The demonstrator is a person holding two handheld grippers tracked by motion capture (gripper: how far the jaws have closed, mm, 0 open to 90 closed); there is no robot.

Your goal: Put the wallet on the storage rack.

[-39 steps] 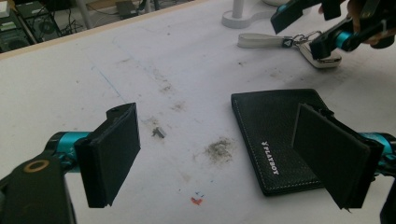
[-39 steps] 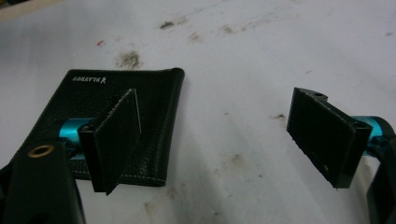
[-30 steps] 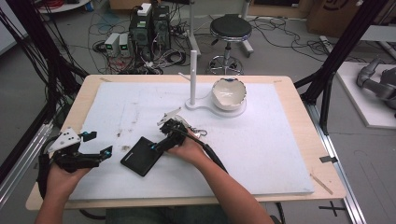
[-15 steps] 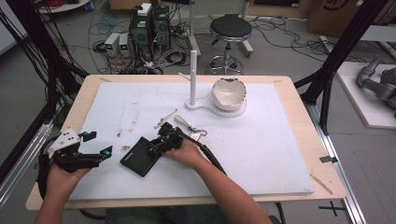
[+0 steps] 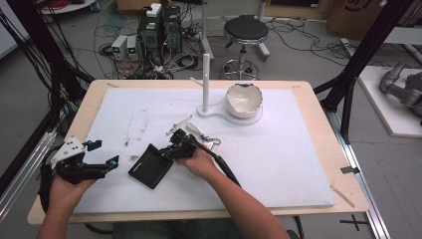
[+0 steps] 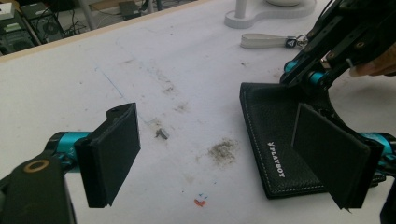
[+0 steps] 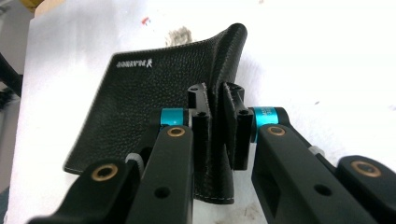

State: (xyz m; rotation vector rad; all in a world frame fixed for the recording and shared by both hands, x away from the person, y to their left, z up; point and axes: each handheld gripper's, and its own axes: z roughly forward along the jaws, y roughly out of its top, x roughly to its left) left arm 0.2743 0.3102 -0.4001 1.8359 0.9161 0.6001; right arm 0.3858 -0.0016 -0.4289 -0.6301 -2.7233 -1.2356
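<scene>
Pinching the soft leather wallet (image 7: 154, 107) by its raised edge, the right gripper (image 7: 215, 126) has just closed. Left gripper (image 6: 229, 154) gapes wide near the table's (image 5: 308, 169) left front corner. It looks light and floppy.

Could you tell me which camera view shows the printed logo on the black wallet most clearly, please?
The left gripper view: the white lettering on the wallet is large and sharp. The right gripper view shows it smaller, upside down, beyond the right tongs pinching the wallet's edge. From the high view the wallet is only a dark shape.

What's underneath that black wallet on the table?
The black wallet lies on the white table cover. The right tongs pinch and lift one edge. Anything beneath the flat part is hidden.
</scene>
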